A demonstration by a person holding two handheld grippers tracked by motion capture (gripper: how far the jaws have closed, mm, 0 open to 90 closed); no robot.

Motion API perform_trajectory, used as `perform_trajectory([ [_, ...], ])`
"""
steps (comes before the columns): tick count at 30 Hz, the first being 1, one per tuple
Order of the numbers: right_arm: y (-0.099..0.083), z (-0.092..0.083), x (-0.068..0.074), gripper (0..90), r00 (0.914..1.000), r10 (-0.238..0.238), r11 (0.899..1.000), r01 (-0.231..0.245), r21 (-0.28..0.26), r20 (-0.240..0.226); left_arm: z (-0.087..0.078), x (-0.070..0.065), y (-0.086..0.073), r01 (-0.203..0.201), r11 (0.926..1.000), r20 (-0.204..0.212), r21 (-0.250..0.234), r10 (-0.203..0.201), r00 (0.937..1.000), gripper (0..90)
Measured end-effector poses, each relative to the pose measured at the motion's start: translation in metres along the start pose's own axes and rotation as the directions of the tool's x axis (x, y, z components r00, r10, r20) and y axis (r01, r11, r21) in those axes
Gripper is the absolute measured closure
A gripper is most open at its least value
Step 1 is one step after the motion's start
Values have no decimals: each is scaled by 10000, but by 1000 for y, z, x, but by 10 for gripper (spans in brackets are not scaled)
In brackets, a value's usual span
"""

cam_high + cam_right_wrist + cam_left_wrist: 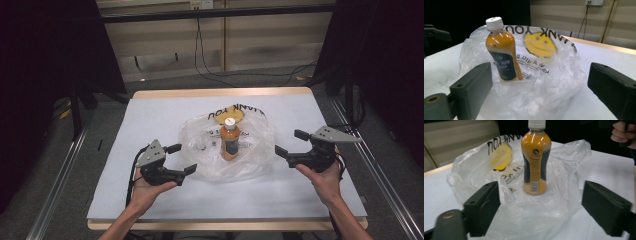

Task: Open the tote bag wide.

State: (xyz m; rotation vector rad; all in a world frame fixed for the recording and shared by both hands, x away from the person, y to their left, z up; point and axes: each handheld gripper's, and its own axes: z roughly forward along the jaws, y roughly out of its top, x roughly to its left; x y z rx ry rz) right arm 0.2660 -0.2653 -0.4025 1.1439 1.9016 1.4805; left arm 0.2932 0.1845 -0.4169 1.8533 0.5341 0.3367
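While both claws stood open and empty, bottle (230, 139) stood upright on flattened bag (250, 150), midway between left claw (182, 158) and right claw (291, 142). Step judged: bag released, bottle exposed. Next move called for closing on bag edge or bottle.

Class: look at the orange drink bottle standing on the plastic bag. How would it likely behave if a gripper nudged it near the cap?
The bottle is tall, narrow and upright, so a high nudge would probably tip it. It looks nearly full, so likely heavy for its size. The crinkled plastic bag beneath may slide or give, making its footing unsteady.
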Motion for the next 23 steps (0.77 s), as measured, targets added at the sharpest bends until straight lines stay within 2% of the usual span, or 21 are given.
perform_trajectory([
  [1, -1, -3, 1, 18, 9999, 158, 9999, -158, -47, -9, -2, 0, -1, 77, 9999, -41, -76, -77, 10000, 120],
  [2, -2, -5, 1, 8, 9997, 153, 9999, -155, -63, -173, -4, 1, -1, 126, 9999, -142, -75, -127, 9998, 89],
  [3, -3, -8, 2, 9, 9998, 144, 9999, -144, -40, -121, -7, 1, -3, 221, 9997, -171, -117, -223, 9996, 68],
  [5, -6, -15, 7, 4, 9999, -20, 9999, 18, -159, -130, -13, 3, -6, 179, 9998, -331, -84, -182, 9993, 53],
  [6, -9, -19, 9, 13, 9997, -127, 9996, 122, -239, -200, -16, 4, -8, 307, 9995, -355, -84, -310, 9989, 45],
  [7, -10, -22, 10, 16, 9999, -111, 9998, 110, -180, -66, -19, 5, -10, 390, 9992, -387, 15, -389, 9985, 45],
  [8, -13, -26, 12, 2, 10000, -45, 9998, 45, -209, 4, -20, 5, -13, 539, 9985, -237, -31, -539, 9983, 42],
  [9, -16, -29, 12, 5, 10000, 11, 9997, -11, -238, 40, -22, 6, -15, 564, 9984, -384, 95, -560, 9977, 41],
  [11, -21, -35, 13, 4, 9997, 222, 9993, -219, -317, 101, -27, 5, -18, 551, 9984, -419, 98, -546, 9976, 37],
  [12, -23, -38, 14, 4, 9997, 152, 9994, -146, -311, 171, -31, 4, -19, 501, 9987, -411, 78, -497, 9979, 31],
  [14, -26, -44, 17, 10, 9995, 71, 9995, -62, -295, 318, -36, 5, -23, 827, 9965, -162, 156, -824, 9965, 24],
  [16, -30, -51, 18, 16, 9996, 84, 9997, -77, -246, 285, -44, 6, -28, 805, 9967, -496, -63, -808, 9955, 23],
  [18, -37, -54, 19, 17, 9986, 55, 9996, -42, -267, 519, -49, 7, -34, 895, 9959, -842, -135, -904, 9923, 21],
  [20, -44, -55, 18, 21, 9981, 266, 9993, -252, -260, 564, -52, 7, -39, 1057, 9939, -1275, -311, -1088, 9858, 23],
  [21, -48, -55, 17, 21, 9977, 360, 9992, -348, -212, 572, -54, 8, -41, 1158, 9926, -1381, -368, -1198, 9832, 25],
  [22, -50, -55, 16, 10, 9971, 514, 9986, -507, -136, 561, -56, 9, -42, 1278, 9913, -1312, -324, -1310, 9827, 24],
  [23, -51, -54, 15, 0, 9965, 563, 9984, -559, -77, 612, -59, 10, -41, 1100, 9932, -1478, -370, -1143, 9824, 26],
])
